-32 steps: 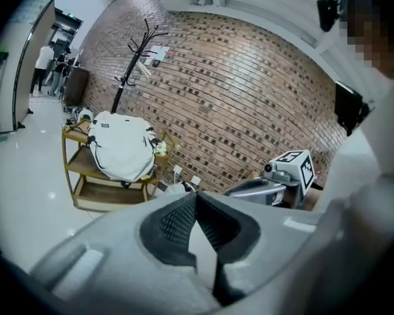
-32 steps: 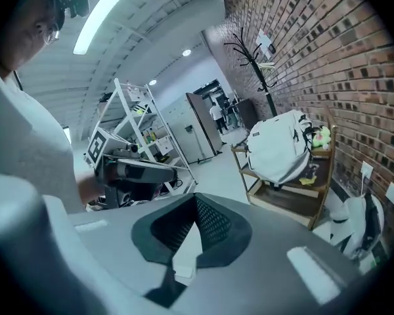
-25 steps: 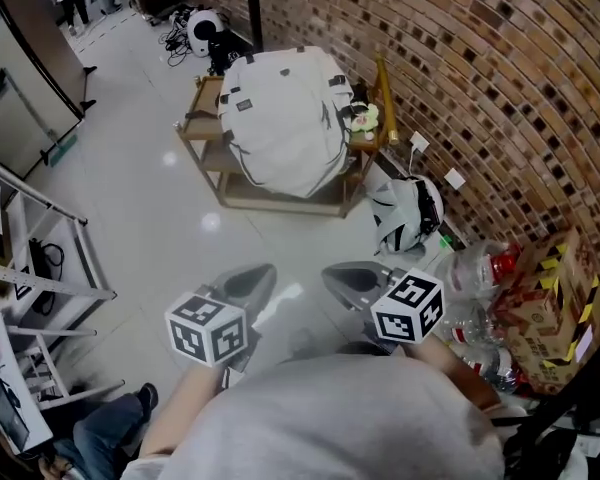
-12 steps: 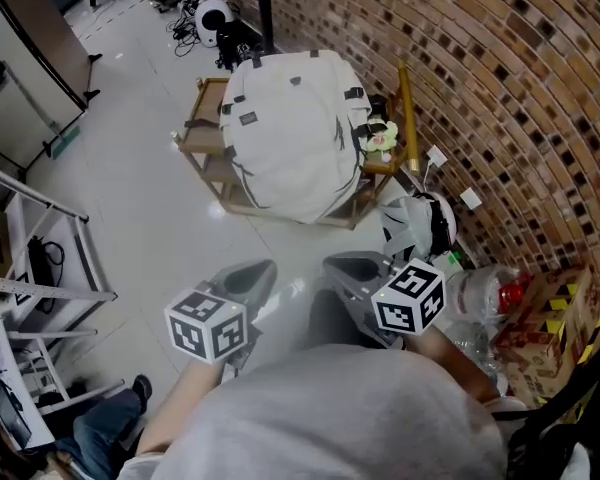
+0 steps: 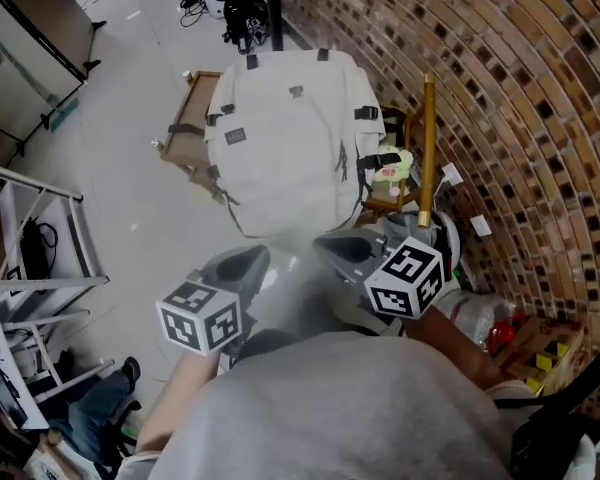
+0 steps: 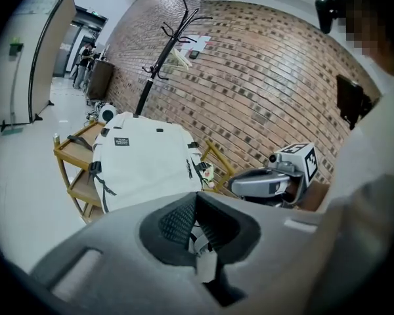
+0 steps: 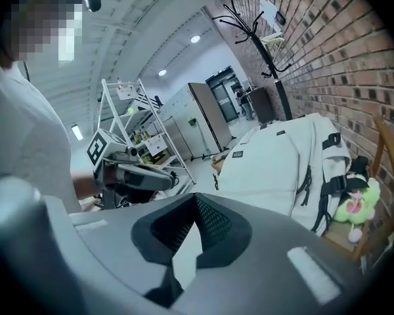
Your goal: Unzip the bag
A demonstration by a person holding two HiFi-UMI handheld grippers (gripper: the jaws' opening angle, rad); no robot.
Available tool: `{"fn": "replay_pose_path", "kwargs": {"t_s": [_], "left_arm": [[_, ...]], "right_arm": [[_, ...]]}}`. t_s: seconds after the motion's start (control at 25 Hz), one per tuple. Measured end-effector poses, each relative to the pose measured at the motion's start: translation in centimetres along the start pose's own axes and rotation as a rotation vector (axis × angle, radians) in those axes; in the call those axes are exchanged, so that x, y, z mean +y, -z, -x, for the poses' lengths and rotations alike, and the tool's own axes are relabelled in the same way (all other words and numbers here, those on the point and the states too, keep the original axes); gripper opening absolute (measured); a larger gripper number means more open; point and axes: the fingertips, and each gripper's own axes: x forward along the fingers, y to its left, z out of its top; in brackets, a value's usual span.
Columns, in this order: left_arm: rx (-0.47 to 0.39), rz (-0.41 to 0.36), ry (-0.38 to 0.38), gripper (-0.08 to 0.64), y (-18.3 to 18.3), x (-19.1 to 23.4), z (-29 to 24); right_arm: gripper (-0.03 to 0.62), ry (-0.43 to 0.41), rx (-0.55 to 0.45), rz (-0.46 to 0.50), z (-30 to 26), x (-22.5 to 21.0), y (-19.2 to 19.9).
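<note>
The white bag [image 5: 290,138] is laid over a low wooden stand [image 5: 180,128] that is placed beside the brick wall [image 5: 520,88]. Its front panel and black straps are turned up, and a small green plush toy [image 5: 392,163] is seen just beside its right edge. The left gripper [image 6: 196,205] and the right gripper [image 7: 194,205] are held side by side in front of the bag, apart from it and pointed toward it, and the jaws of each are pressed fully together with nothing held between them.
</note>
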Motion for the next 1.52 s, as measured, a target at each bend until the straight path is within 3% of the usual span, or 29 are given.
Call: {"fn": "replay_pose_path", "kwargs": {"t_s": [0.32, 0.8, 0.96, 1.16, 1.28, 1.52], "left_arm": [[0.024, 0.072, -0.050, 0.002, 0.2, 4.4, -0.8], [0.047, 0.164, -0.038, 0.002, 1.3, 12.0, 1.9], [0.044, 0.182, -0.042, 0.002, 1.1, 14.5, 3.3], [0.051, 0.192, -0.029, 0.002, 1.4, 16.7, 4.2], [0.063, 0.197, -0.015, 0.002, 1.7, 18.0, 4.4], [0.086, 0.198, 0.023, 0.002, 2.3, 19.4, 4.5]], "right_arm": [[0.000, -0.057, 0.037, 0.000, -4.1, -1.6, -1.5], [0.000, -0.127, 0.038, -0.044, -12.7, 0.0, -4.6], [0.000, -0.088, 0.050, -0.059, -16.1, -0.6, -5.2], [0.002, 0.012, 0.126, 0.032, -20.2, -2.2, -3.6], [0.071, 0.045, 0.175, 0.050, -22.4, -2.8, -2.6], [0.129, 0.143, 0.255, 0.131, -25.0, -4.1, -1.2]]}}
